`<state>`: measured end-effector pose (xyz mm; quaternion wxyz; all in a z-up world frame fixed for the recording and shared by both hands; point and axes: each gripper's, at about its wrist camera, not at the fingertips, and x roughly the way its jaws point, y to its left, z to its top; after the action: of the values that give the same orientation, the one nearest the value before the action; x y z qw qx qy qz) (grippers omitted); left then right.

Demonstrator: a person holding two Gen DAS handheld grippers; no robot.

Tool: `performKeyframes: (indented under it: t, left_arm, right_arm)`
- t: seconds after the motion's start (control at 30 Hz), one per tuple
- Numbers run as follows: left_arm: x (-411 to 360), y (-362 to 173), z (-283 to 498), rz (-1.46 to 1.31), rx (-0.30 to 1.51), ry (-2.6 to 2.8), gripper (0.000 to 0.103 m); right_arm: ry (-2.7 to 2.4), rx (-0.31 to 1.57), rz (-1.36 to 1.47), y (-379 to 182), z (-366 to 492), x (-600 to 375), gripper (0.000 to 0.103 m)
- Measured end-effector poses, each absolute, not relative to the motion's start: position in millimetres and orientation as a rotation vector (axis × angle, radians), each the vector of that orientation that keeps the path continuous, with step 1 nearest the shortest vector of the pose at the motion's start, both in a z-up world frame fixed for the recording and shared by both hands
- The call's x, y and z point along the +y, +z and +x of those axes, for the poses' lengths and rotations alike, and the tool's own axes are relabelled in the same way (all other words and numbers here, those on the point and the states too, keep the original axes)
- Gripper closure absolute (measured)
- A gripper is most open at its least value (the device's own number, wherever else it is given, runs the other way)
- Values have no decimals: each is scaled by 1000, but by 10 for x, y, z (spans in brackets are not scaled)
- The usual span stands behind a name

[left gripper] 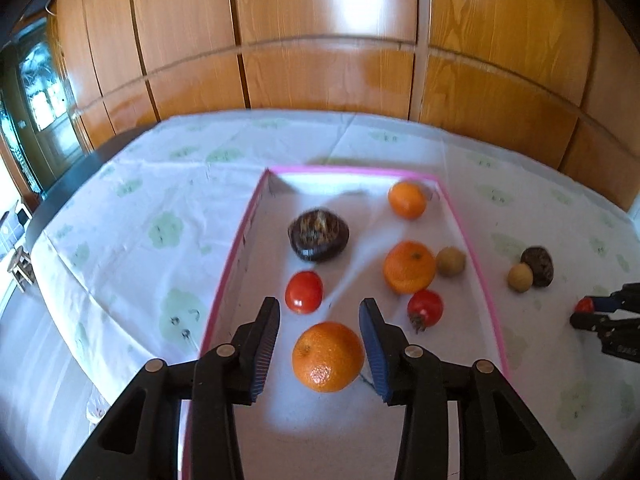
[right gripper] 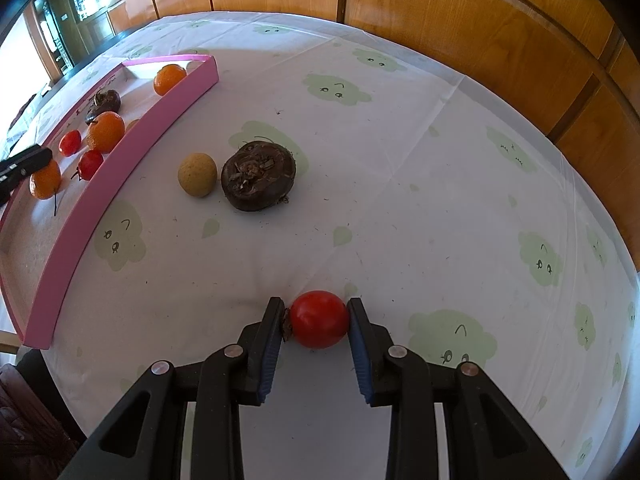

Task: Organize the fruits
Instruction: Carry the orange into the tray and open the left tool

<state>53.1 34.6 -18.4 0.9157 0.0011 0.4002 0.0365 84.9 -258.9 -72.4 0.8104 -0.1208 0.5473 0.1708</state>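
I hold my left gripper [left gripper: 320,332] over the near end of the pink-rimmed tray [left gripper: 228,276], and its jaws stand wide apart around the nearest orange [left gripper: 328,357] without pressing it; a gap shows on the left side, and on the right side the blue pad [left gripper: 374,356] is very near the peel, so I cannot tell if it touches. In the tray I count three oranges, this one, a second orange [left gripper: 409,267] in the middle and a third orange [left gripper: 407,200] near the far wall. I count also two small red fruits, one red fruit [left gripper: 304,292] on the left and another red fruit with a dry calyx [left gripper: 425,309] on the right, one dark brown water chestnut [left gripper: 318,239] and one small tan fruit [left gripper: 451,262] beside the middle orange. My right gripper [right gripper: 318,318] has its jaws narrow on a third small red fruit [right gripper: 319,319], both pads against it, low at the cloud-printed tablecloth [right gripper: 400,140], well apart from the tray. Outside the tray lie one more tan fruit [right gripper: 197,175] and one more dark water chestnut [right gripper: 259,175], just beside each other. The right wrist view shows the outer pink wall of the tray [right gripper: 120,160] and the rough top of this chestnut clearly; the left wrist view shows only a small part of the right gripper [left gripper: 600,316] at its right edge, but it shows the whole tray floor.
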Motion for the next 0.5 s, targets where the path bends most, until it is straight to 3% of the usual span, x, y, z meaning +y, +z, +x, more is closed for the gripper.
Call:
performKeyframes:
  t: [0.5]
  left_arm:
    - [177,427,266,53,621,61,59]
  right_arm:
    - [362,1163,-269,-716,833,-2572,71]
